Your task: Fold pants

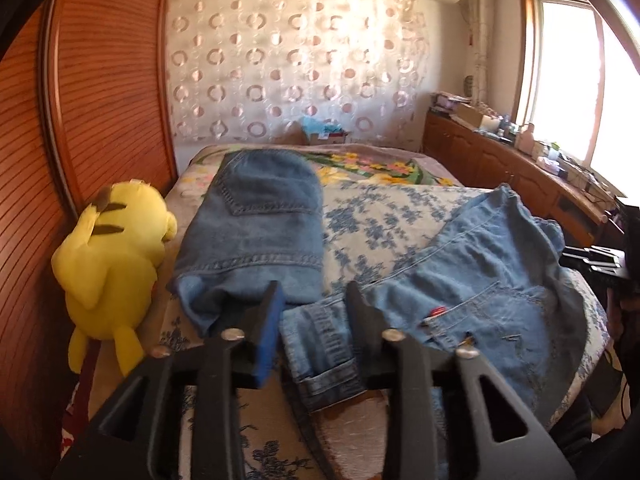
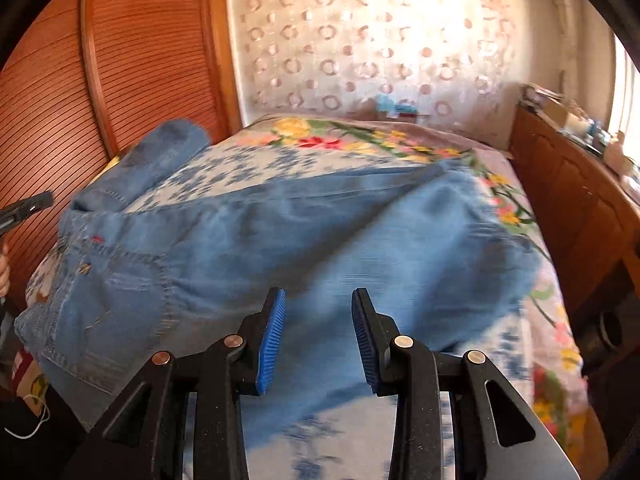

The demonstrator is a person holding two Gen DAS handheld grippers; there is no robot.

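Observation:
A pair of light blue jeans [image 1: 480, 272] lies spread and rumpled across the bed, waistband toward the near edge; it also shows in the right wrist view [image 2: 300, 232]. A second, folded pair of jeans [image 1: 256, 216] lies at the left of the bed. My left gripper [image 1: 316, 300] is open, its jaws on either side of the waistband [image 1: 320, 344] without closing on it. My right gripper [image 2: 319, 308] is open and empty, just above the jeans' leg fabric. The right gripper's body [image 1: 596, 260] shows at the far right of the left view.
The bed [image 1: 380, 208] has a floral blue-and-white cover. A yellow plush toy [image 1: 112, 264] lies at its left edge against a wooden slatted wardrobe [image 1: 100, 92]. A wooden cabinet [image 1: 520, 164] with clutter runs along the right under a window.

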